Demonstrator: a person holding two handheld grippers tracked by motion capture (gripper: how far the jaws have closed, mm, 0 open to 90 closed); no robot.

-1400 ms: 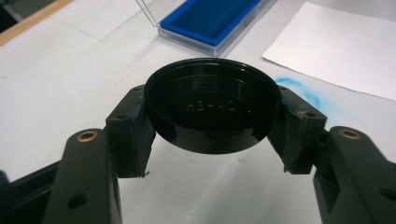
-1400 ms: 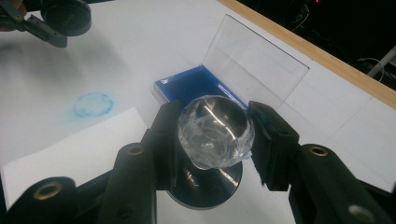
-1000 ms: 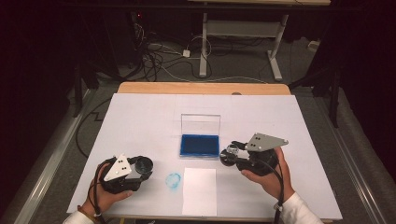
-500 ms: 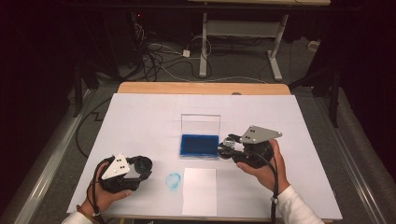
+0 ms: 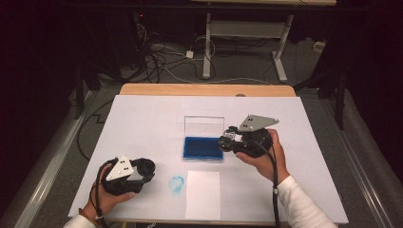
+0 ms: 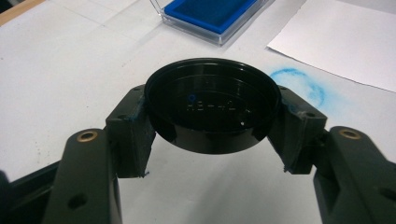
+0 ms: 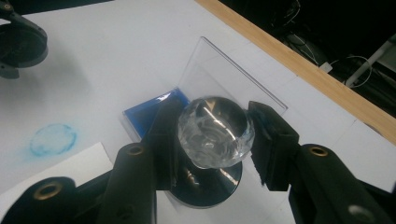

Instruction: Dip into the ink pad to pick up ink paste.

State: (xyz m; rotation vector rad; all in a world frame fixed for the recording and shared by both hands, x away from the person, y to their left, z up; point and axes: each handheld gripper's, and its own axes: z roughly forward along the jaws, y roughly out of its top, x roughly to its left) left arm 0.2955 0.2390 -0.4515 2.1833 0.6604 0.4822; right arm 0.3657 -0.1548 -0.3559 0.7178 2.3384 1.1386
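Two grippers, left gripper (image 5: 142,170) and right gripper (image 5: 227,141), one black round cap (image 6: 212,105), one clear stamp (image 7: 215,130), one blue ink pad (image 5: 203,148), one white paper sheet (image 5: 203,194), one blue ring print (image 5: 177,183) were there.

You look down and forward from above onto the table (image 5: 142,114). Your left gripper view sits low and close over it, facing the blue ink pad (image 6: 212,14); your right gripper view looks down on that pad (image 7: 144,112). All share the blue smudge (image 5: 177,183)
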